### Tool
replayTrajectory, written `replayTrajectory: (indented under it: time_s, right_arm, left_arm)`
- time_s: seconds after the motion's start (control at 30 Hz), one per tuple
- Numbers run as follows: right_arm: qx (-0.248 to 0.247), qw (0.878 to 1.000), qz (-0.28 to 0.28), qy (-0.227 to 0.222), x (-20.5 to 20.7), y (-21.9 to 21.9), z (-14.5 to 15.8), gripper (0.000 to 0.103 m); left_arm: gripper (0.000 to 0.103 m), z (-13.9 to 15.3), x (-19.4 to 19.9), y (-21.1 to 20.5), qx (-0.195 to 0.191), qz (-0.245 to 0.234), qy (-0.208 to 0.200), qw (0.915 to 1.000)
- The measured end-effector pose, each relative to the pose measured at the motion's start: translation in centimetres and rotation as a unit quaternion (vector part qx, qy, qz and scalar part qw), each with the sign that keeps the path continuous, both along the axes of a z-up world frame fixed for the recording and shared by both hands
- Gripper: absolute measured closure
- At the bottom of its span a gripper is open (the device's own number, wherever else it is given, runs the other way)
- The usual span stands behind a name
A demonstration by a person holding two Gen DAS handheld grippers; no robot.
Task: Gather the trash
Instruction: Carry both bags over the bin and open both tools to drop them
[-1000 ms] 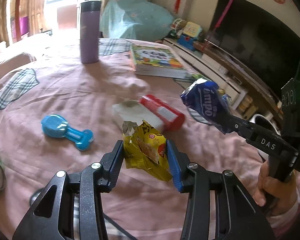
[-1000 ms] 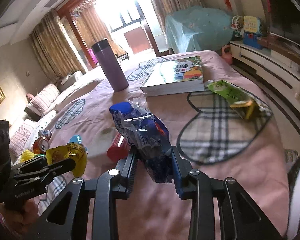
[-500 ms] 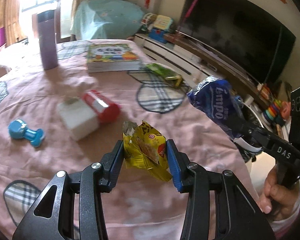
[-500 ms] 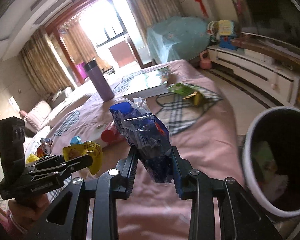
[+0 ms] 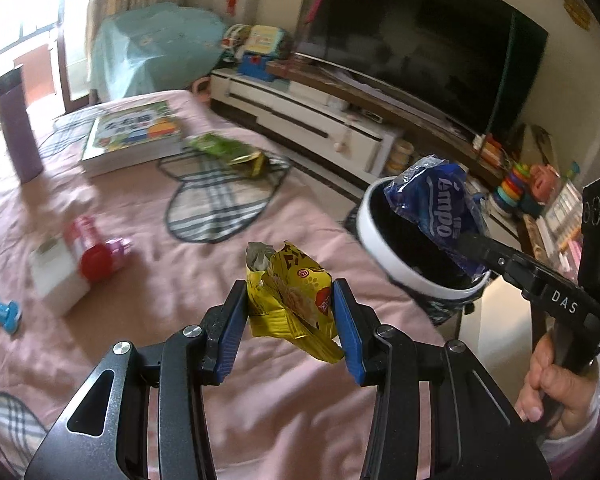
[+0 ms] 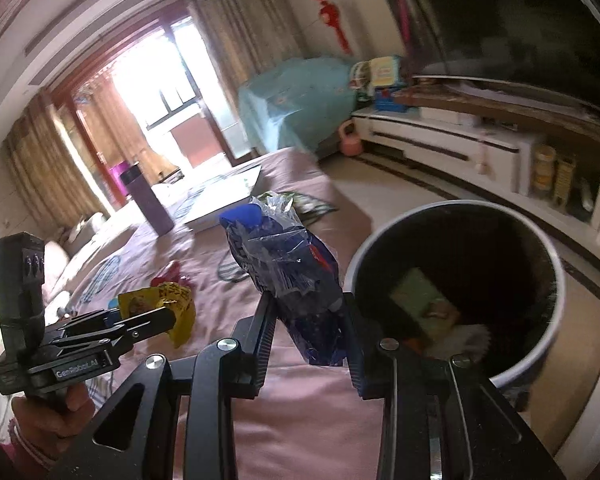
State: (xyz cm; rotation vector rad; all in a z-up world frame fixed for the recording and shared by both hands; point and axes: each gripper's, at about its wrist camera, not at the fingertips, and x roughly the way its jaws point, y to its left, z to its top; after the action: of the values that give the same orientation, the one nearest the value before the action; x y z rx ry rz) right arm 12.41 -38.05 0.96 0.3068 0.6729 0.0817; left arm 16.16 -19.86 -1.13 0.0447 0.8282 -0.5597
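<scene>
Carrying trash to the bin (image 6: 556,280): right gripper (image 6: 310,320) fingers pinch a blue wrapper (image 6: 288,276) beside the rim; left gripper (image 5: 290,312) clamps a yellow packet (image 5: 292,292). Centre each above the opening before release.

Three snack bags are showing: one yellow bag (image 5: 290,294), one blue bag (image 5: 436,208), one green bag (image 5: 228,152). One trash bin (image 6: 456,292), one book (image 5: 132,136), one purple bottle (image 5: 16,124) are sitting.

Bin (image 6: 456,364) on floor right of the bed (image 5: 284,400), book (image 5: 132,136), flask (image 5: 16,120) and wrapper (image 5: 228,152) at bed's far end, box (image 5: 56,276) and can (image 5: 96,256) touching at left, scraps (image 6: 424,300) in bin.
</scene>
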Motion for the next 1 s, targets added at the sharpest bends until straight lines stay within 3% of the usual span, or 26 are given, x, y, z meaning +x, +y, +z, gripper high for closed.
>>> replayTrajectory:
  time_s: [0.57,1.0]
  right_arm:
    - [-0.012,0.996,-0.085,0.029,-2.0,-7.5,-1.1,0.071]
    - [-0.002,0.994,-0.1,0.052,-1.0,-11.0,-2.4,0.071]
  left_arm:
    - [0.061,0.3,-0.1,-10.0,0.02,-0.089,-0.006,0.9958]
    - [0.061,-1.3,1.9,-14.4,0.036,-0.107,0.016,0.9935]
